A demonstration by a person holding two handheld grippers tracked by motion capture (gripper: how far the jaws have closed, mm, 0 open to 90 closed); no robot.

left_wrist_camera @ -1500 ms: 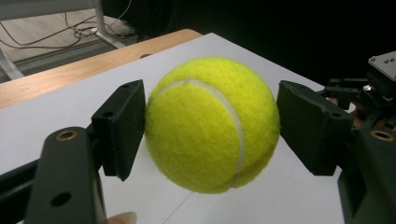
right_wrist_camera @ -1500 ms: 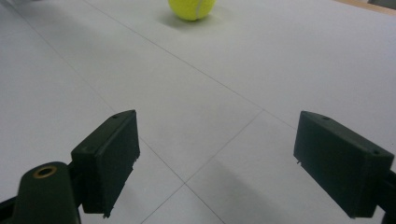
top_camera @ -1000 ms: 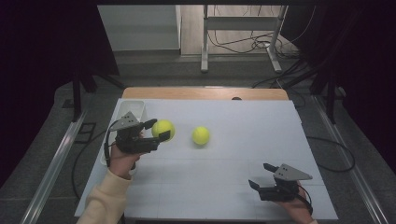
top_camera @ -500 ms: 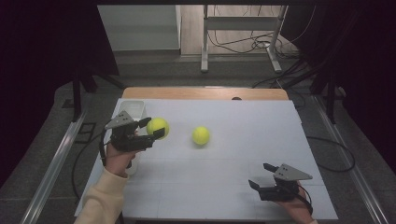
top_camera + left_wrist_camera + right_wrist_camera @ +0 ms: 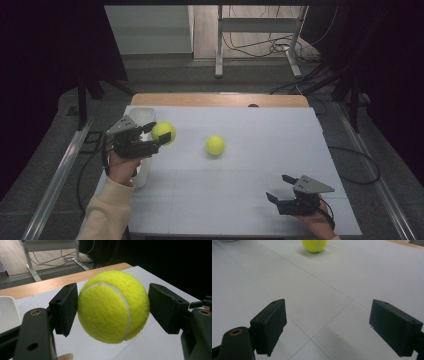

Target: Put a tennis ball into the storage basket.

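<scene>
A yellow tennis ball (image 5: 161,131) hangs above the left part of the white table (image 5: 240,200), and my left gripper (image 5: 159,136) is shut on it. In the left gripper view the ball (image 5: 113,306) sits between the two black jaws, both pressed against its sides. A second tennis ball (image 5: 215,145) lies free near the table's middle; the right gripper view has it (image 5: 314,245) far ahead at the top edge. My right gripper (image 5: 279,188) rests low near the front right of the table, its jaws (image 5: 327,325) open wide over bare tabletop.
A white bin (image 5: 142,172) stands along the table's left edge, just under and behind my left hand; its rim (image 5: 7,312) is at the left of the left gripper view. A wooden strip (image 5: 220,100) borders the far edge. Cables and a stand lie on the floor beyond.
My left gripper has carried the held ball a little to the left and away, toward the white bin. The right gripper and the free ball have stayed put.
</scene>
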